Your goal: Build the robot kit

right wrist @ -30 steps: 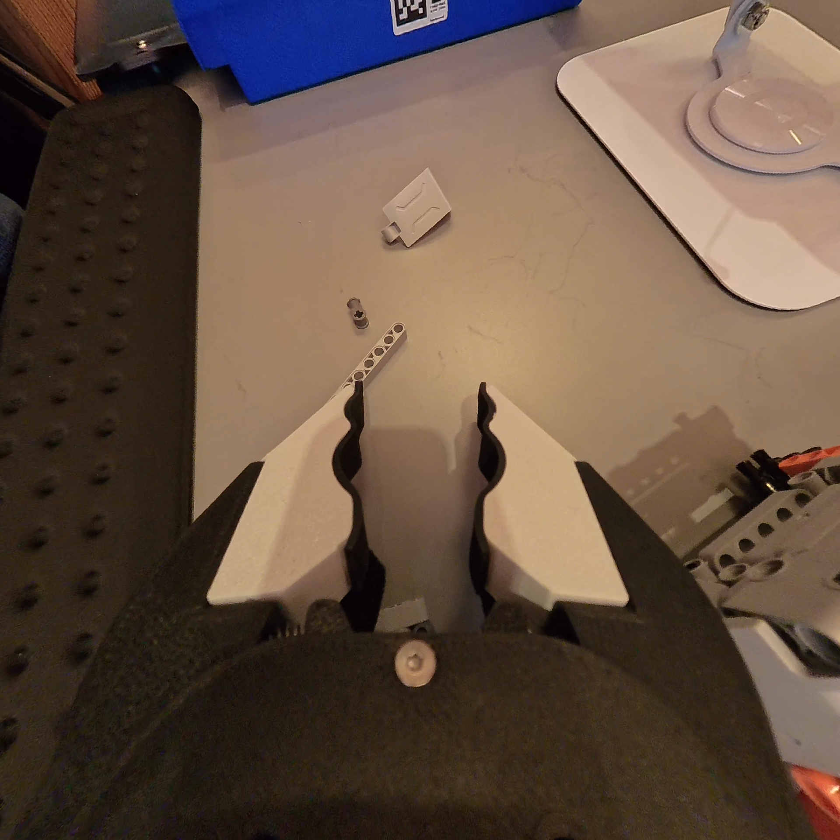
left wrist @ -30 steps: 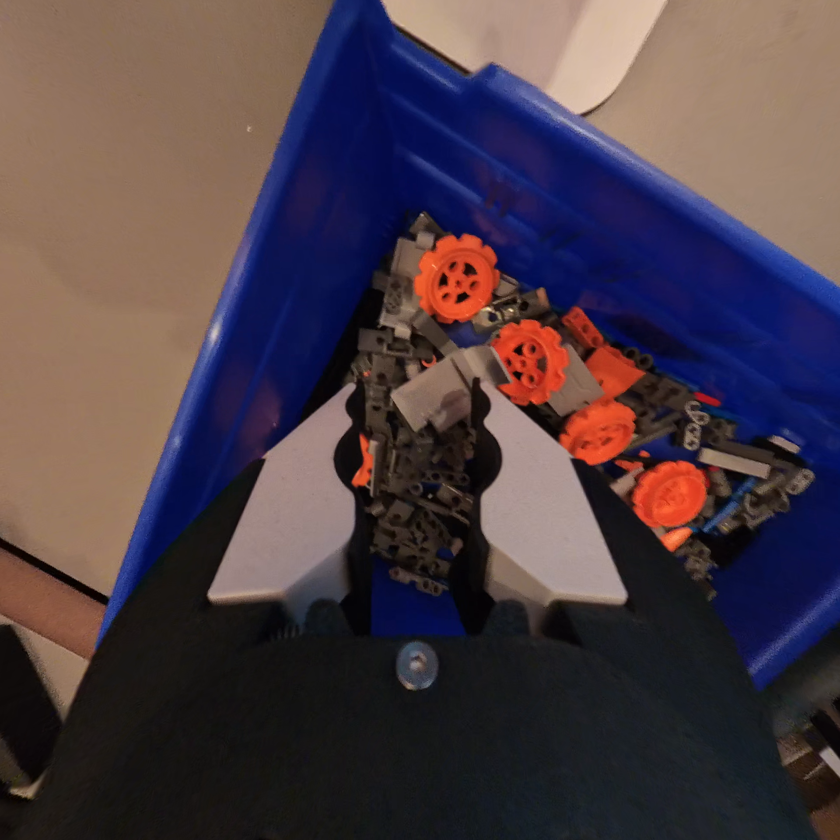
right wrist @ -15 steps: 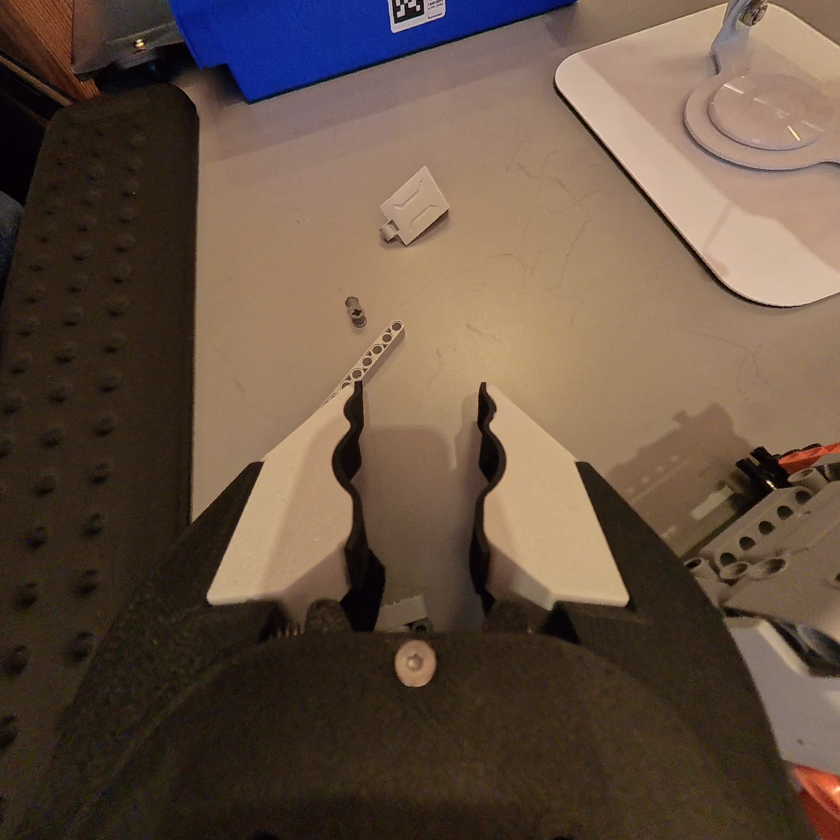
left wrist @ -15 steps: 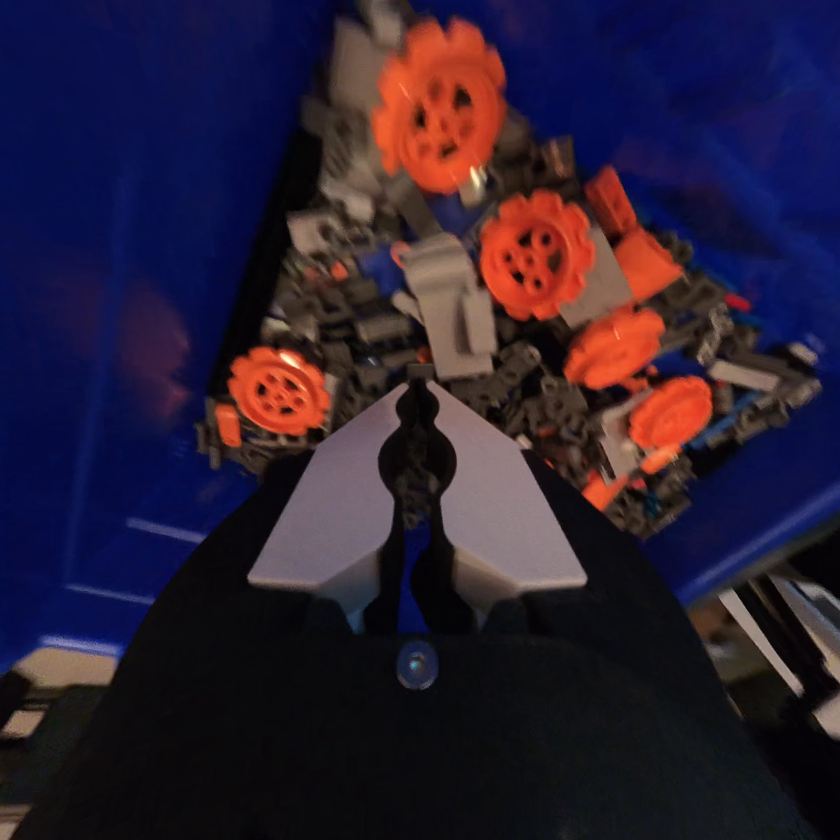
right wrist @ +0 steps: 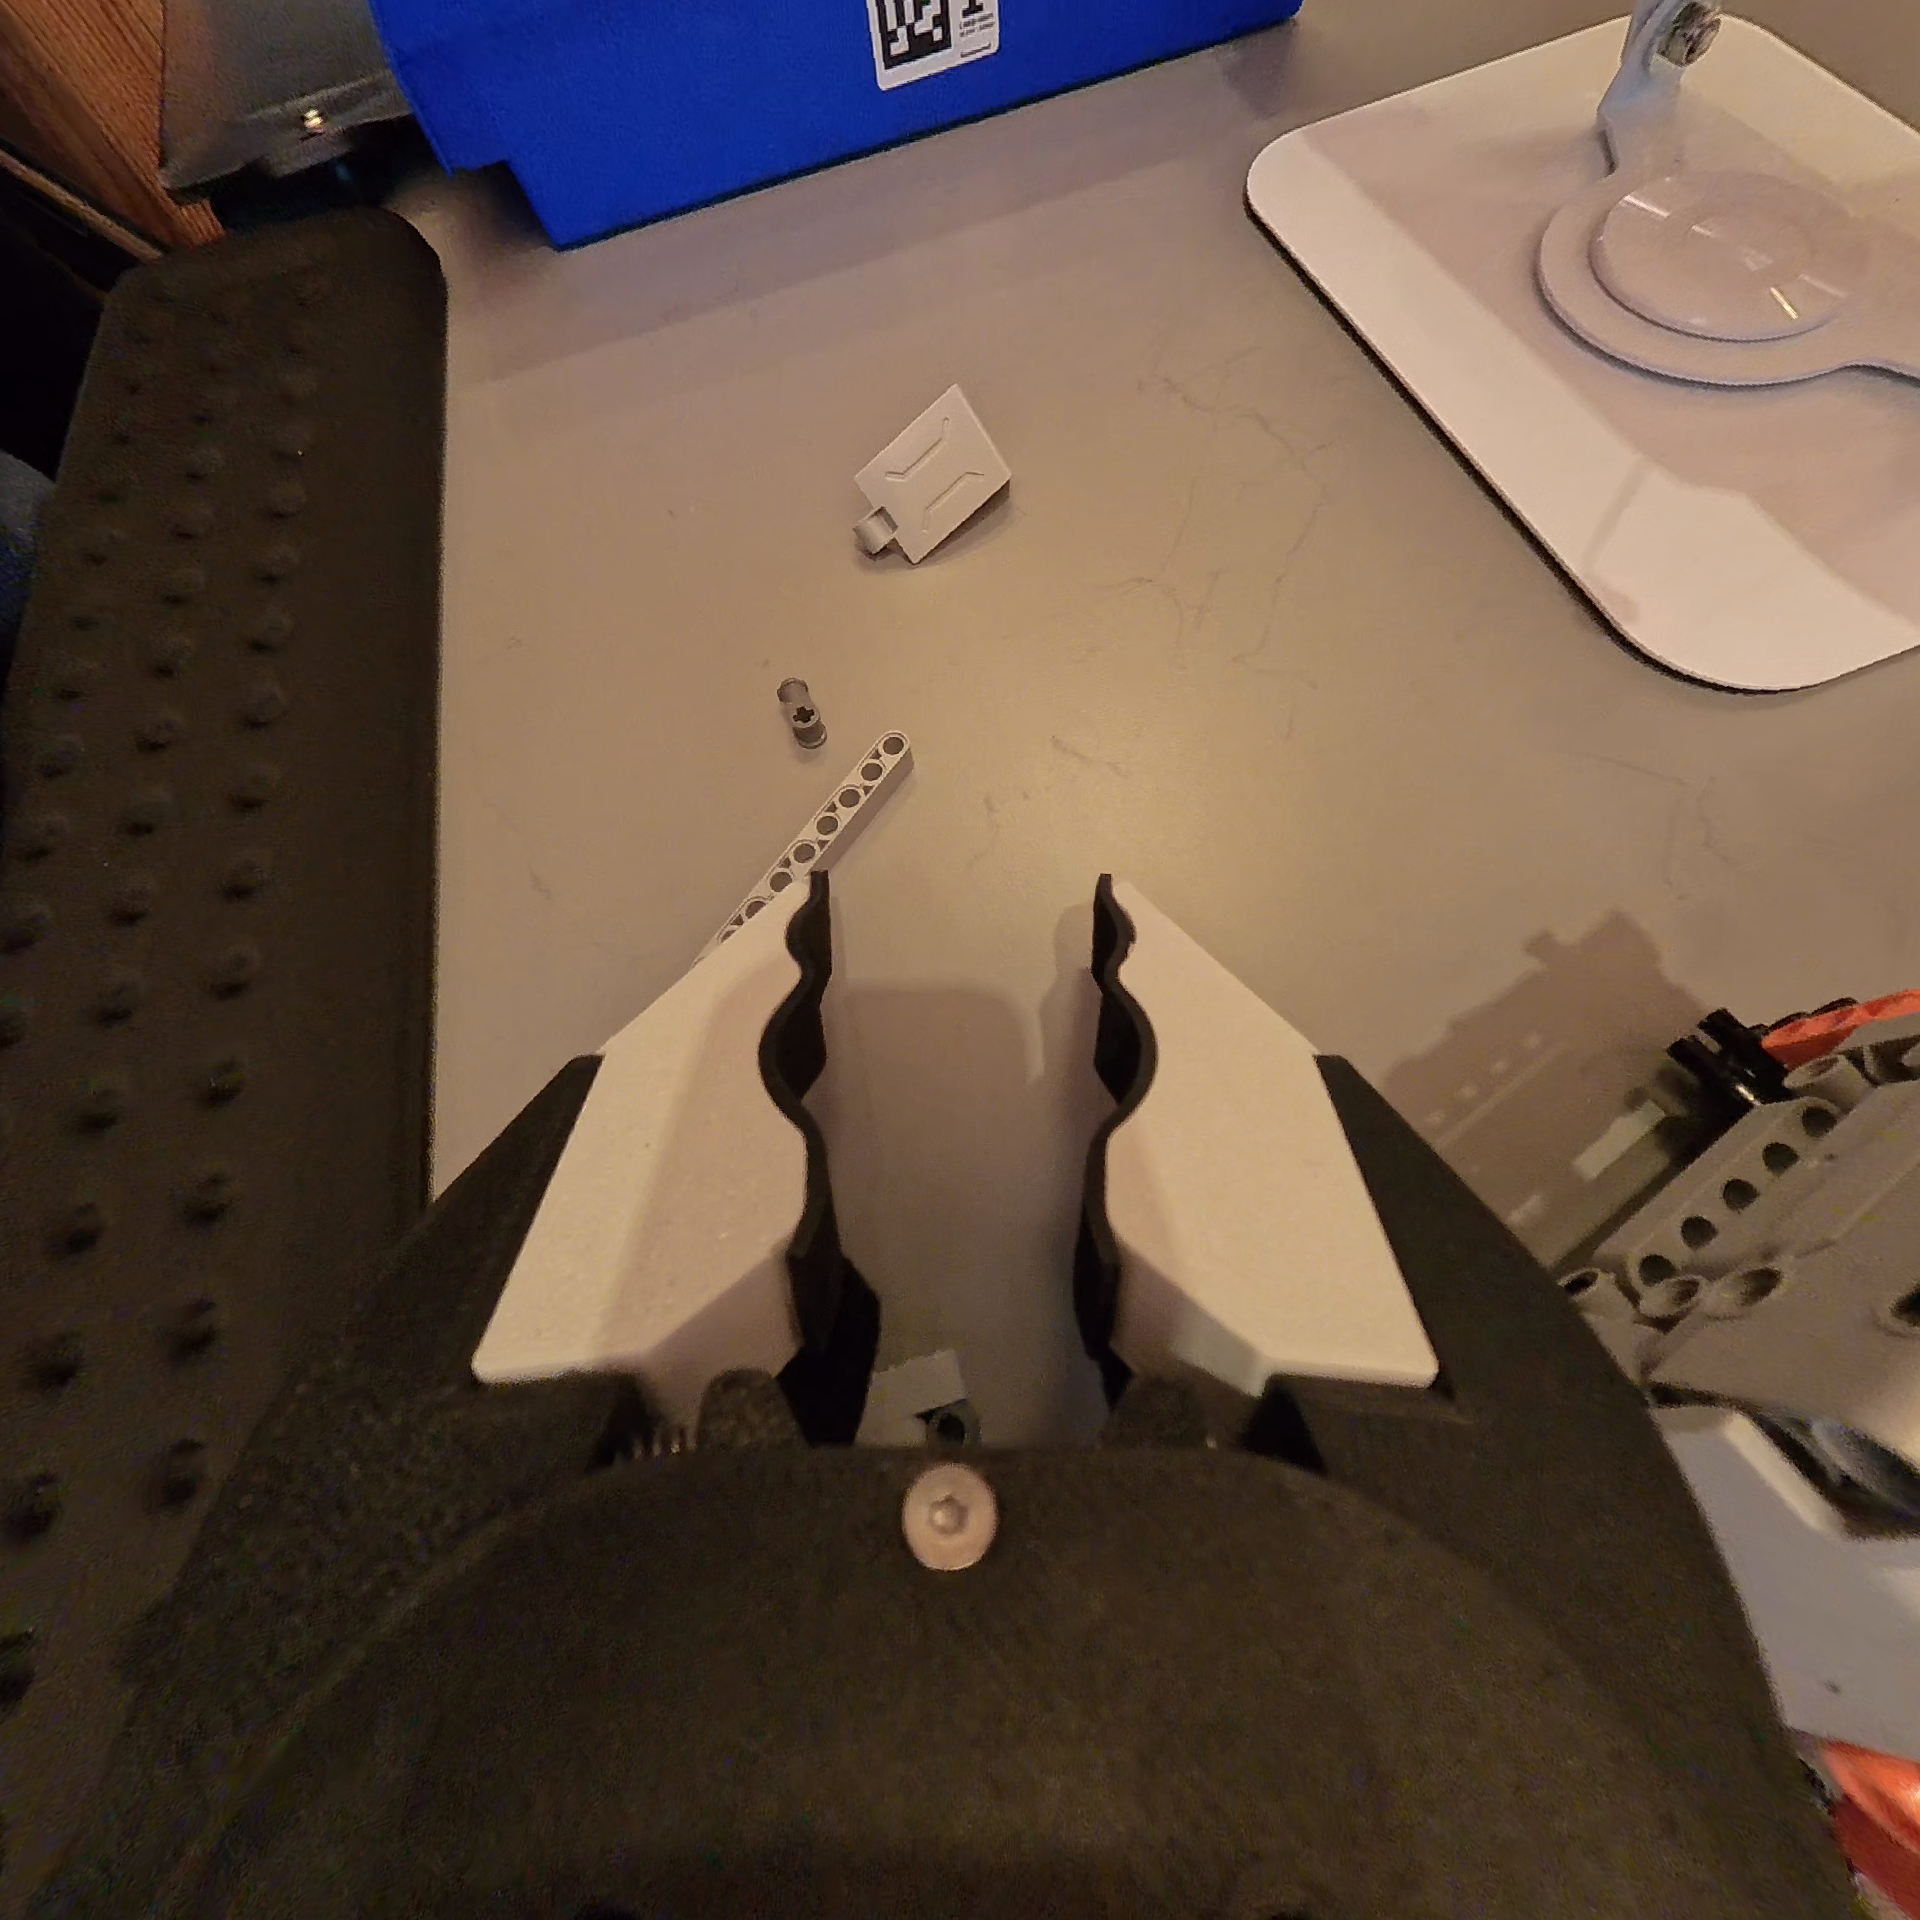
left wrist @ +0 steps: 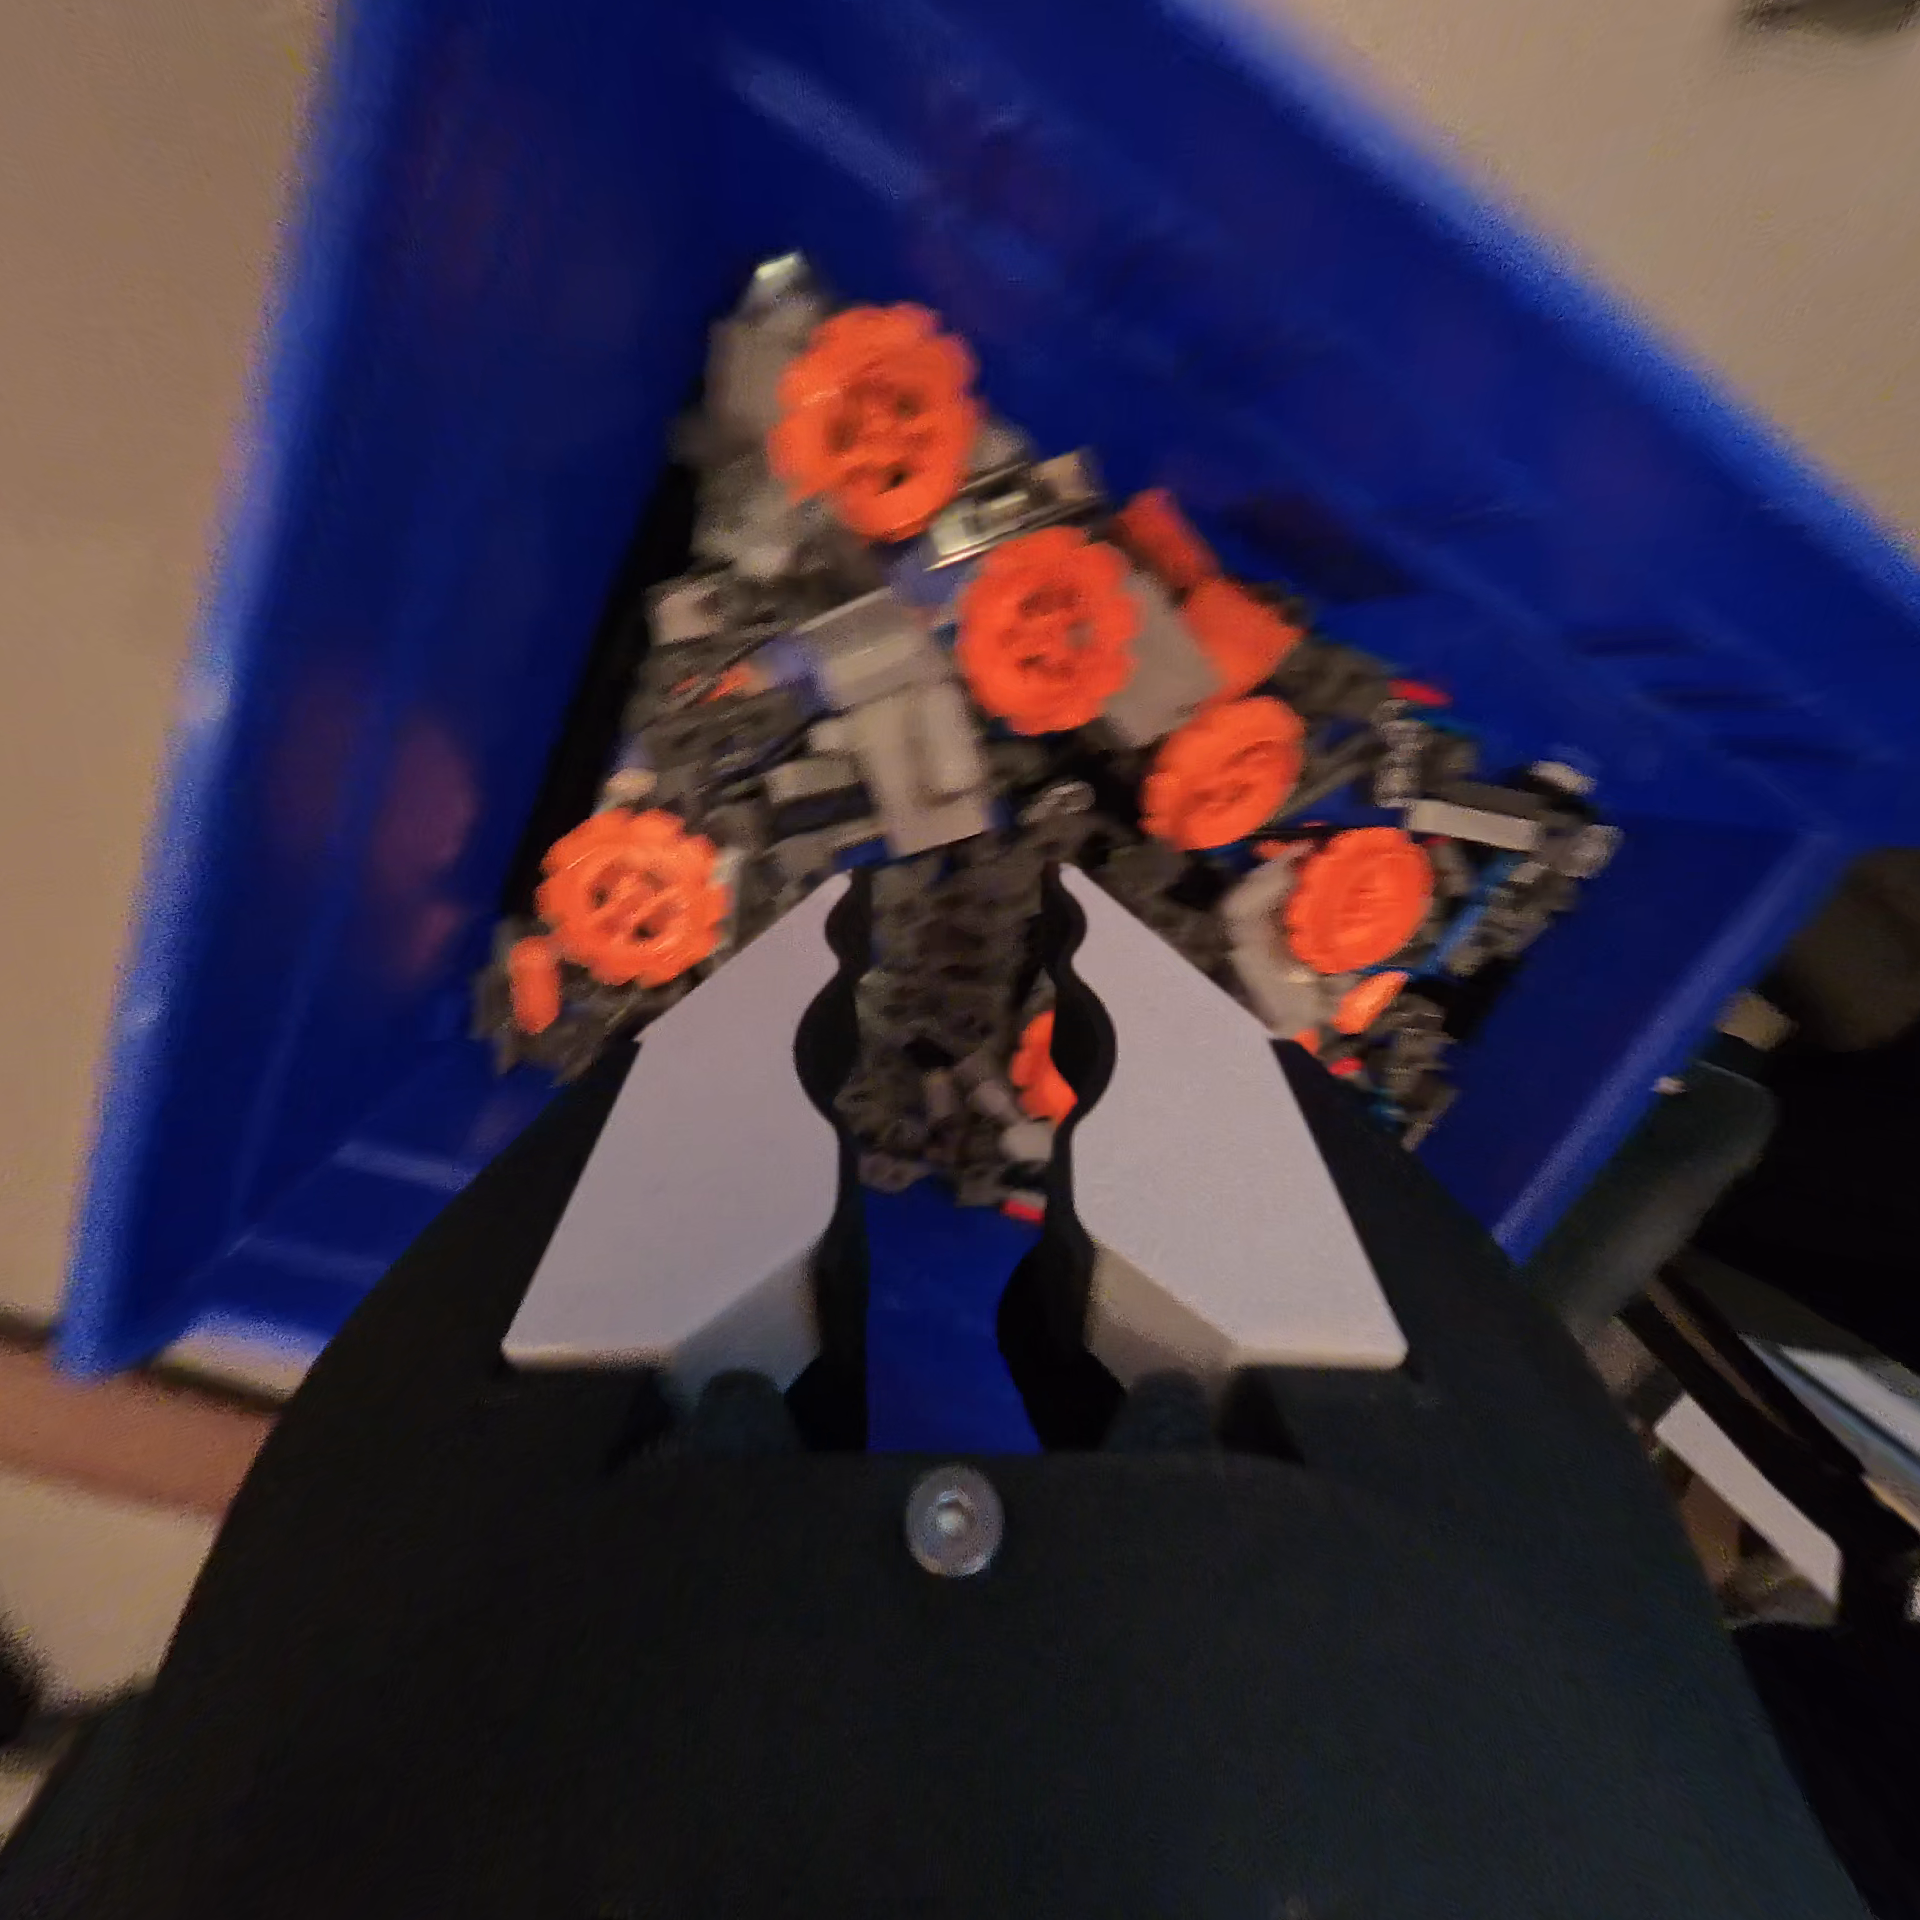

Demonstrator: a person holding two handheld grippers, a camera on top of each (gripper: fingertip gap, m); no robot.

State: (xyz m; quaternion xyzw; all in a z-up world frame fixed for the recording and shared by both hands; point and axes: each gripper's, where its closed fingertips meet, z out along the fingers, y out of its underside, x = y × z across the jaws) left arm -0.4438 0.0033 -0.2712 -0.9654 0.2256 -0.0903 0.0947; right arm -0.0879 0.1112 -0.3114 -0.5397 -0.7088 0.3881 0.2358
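My left gripper (left wrist: 951, 883) hangs open over a blue bin (left wrist: 1351, 364), its fingers apart above a heap of dark grey building pieces (left wrist: 945, 1039). Several orange toothed wheels (left wrist: 873, 421) and a light grey block (left wrist: 914, 748) lie in the heap just beyond the fingertips. The view is blurred, and nothing shows as gripped. My right gripper (right wrist: 961, 894) is open and empty, low over a grey table (right wrist: 1247, 831). A light grey perforated beam (right wrist: 842, 805) lies by its left fingertip, with a small grey connector (right wrist: 802, 715) and a grey flat panel (right wrist: 935, 473) farther ahead.
A black studded mat (right wrist: 208, 727) runs along the left of the table. The blue bin (right wrist: 727, 104) stands at the far edge. A white stand base (right wrist: 1455, 364) is at the far right. A grey and orange built model (right wrist: 1766, 1247) sits at the right. The left gripper's tips are roughly 40 cm from the right gripper's.
My left gripper dipped into the bin and shut half a second ago; now it has drawn back and its fingers are apart again. The right gripper has barely moved.
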